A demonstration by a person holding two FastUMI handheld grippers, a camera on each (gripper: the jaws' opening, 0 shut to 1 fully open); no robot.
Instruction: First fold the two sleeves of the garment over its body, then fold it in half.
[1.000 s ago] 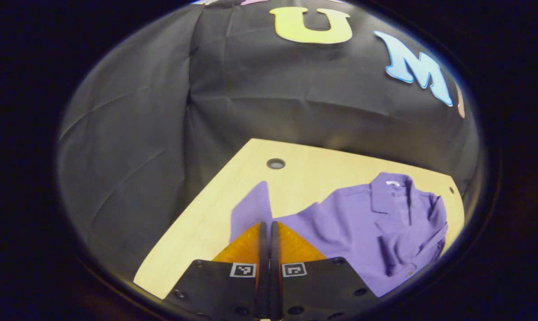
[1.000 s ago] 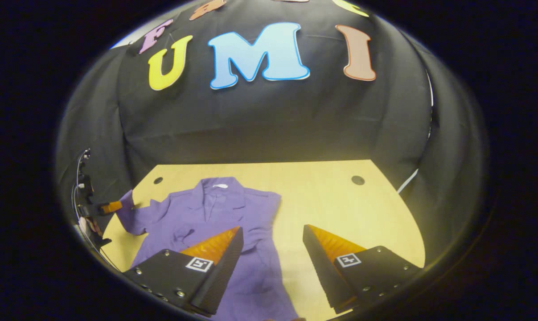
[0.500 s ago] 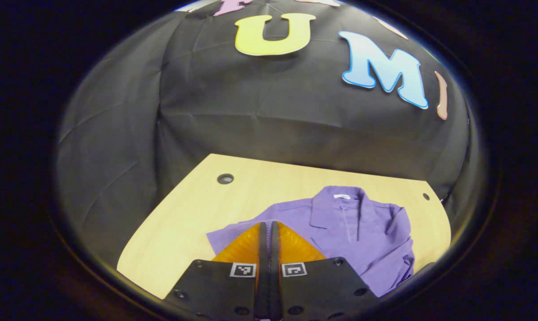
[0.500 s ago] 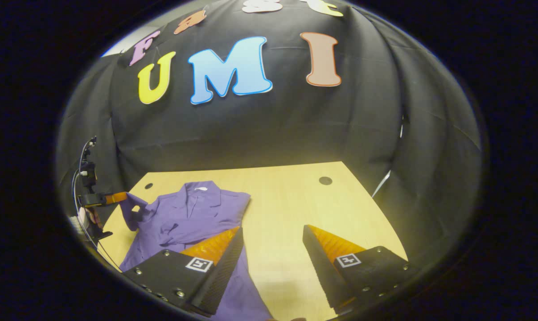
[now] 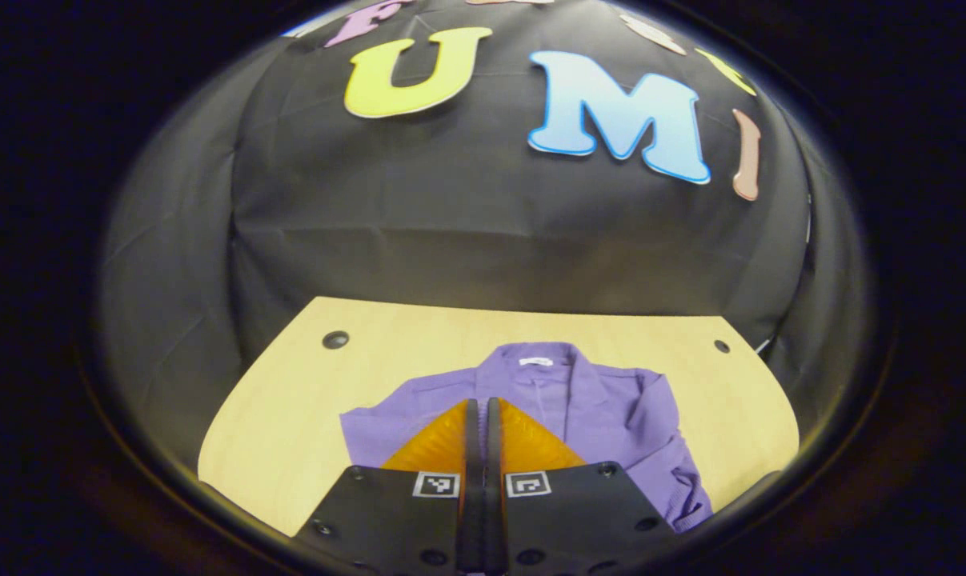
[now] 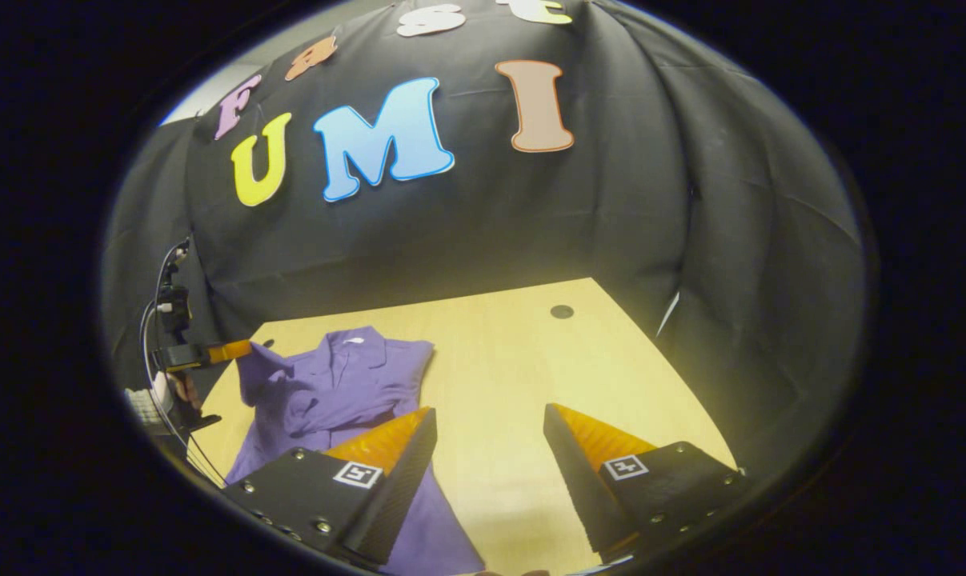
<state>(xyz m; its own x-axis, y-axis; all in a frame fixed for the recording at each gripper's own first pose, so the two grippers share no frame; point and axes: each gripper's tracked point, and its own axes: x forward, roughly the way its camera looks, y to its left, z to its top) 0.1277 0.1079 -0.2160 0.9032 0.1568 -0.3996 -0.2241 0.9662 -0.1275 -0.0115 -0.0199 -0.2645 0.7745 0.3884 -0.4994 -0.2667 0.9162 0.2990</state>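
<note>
A purple collared shirt [image 5: 587,400] lies on the light wooden table [image 5: 282,408], collar toward the back wall. My left gripper [image 5: 479,406] is shut on one sleeve [image 5: 366,428], which spreads out from under its fingertips. In the right gripper view the left gripper [image 6: 225,350] holds that sleeve [image 6: 252,370] raised over the shirt's [image 6: 338,384] left edge. The other sleeve [image 6: 322,410] lies rumpled across the body. My right gripper [image 6: 489,416] hangs open above bare table [image 6: 515,360], to the right of the shirt's lower half, with nothing between its fingers.
The table has round cable holes near its back corners [image 5: 335,339] [image 5: 721,346] [image 6: 562,311]. A hand [image 6: 153,400] and a cable [image 6: 158,320] sit behind the left gripper at the table's left edge. Black cloth walls close in behind and beside the table.
My left gripper has swung with the sleeve from out beside the shirt in toward its body. The right gripper has drifted to the right, away from the shirt, still open.
</note>
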